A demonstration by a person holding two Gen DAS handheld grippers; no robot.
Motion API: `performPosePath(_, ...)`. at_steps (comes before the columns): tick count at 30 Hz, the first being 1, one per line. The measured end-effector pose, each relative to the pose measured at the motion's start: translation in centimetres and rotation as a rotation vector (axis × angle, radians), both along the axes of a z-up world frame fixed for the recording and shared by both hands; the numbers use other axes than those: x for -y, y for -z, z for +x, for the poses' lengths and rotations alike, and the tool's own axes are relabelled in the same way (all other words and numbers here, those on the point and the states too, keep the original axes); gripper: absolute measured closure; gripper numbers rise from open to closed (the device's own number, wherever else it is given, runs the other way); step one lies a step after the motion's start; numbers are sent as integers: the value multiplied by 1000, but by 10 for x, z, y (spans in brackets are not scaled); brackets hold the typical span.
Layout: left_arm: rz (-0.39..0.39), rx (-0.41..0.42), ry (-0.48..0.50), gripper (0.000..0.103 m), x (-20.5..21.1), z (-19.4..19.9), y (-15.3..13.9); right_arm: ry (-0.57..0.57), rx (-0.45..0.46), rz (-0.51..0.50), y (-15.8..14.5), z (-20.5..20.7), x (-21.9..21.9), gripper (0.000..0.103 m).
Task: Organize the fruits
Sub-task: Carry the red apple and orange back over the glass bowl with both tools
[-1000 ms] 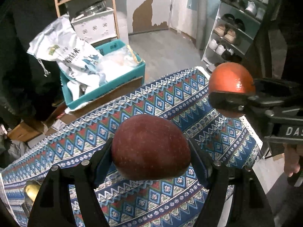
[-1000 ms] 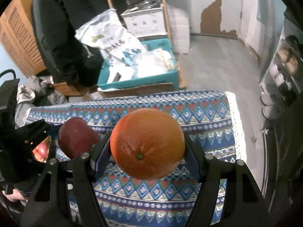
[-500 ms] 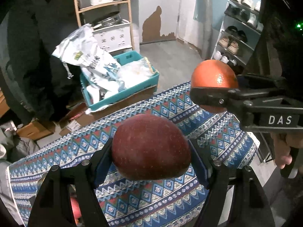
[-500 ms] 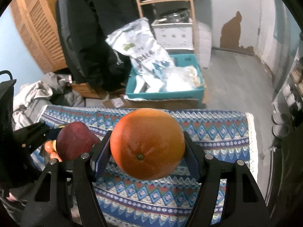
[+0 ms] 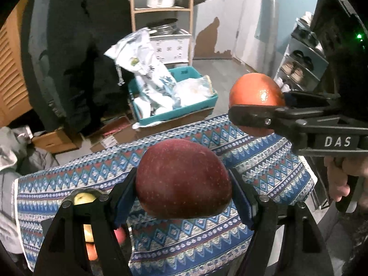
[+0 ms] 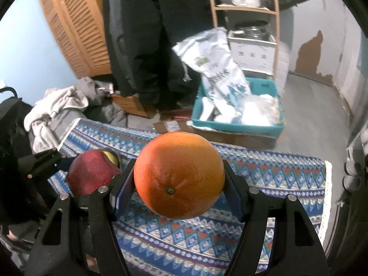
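My left gripper (image 5: pixel 184 181) is shut on a dark red apple (image 5: pixel 182 179), held above the patterned blue tablecloth (image 5: pixel 264 168). My right gripper (image 6: pixel 178 176) is shut on an orange (image 6: pixel 179 176), stem end facing the camera. In the left wrist view the orange (image 5: pixel 255 89) and the right gripper's black body sit at the upper right. In the right wrist view the red apple (image 6: pixel 90 176) shows at the left. Behind my left gripper's fingers (image 5: pixel 78 225) lie a yellow-green fruit (image 5: pixel 84 199) and reddish fruits (image 5: pixel 119 234), mostly hidden.
Beyond the table's far edge sit a teal crate (image 6: pixel 239 126) with white bags, cardboard boxes (image 5: pixel 57 140) and a heap of clothes (image 6: pixel 57 108) on the floor. A wooden shelf (image 6: pixel 248 7) with a pot stands behind. A shoe rack (image 5: pixel 299 69) is at right.
Both grippers rose and swung left with their fruit; the table sank lower in both views. The clothes heap and the fruits at lower left came into view.
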State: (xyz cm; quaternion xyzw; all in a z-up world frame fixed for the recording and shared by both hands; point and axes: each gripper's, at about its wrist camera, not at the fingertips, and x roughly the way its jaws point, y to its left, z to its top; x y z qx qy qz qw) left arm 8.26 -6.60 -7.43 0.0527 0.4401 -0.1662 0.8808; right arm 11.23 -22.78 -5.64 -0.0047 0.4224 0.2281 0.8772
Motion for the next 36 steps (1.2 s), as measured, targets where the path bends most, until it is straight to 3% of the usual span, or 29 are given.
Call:
performPosePath(8,-57,-18,-98,26,-54,-12,-2,-68,6,15,-7,-1,-40,33)
performPosePath(23,-88,-30,-249,26,-145,-33,16,-211,-39,8,11,-2,-135,33)
performPosePath(36,-106,-93,-375,26,-214,-41,53,-295,-117,-14,48,5,-211,33)
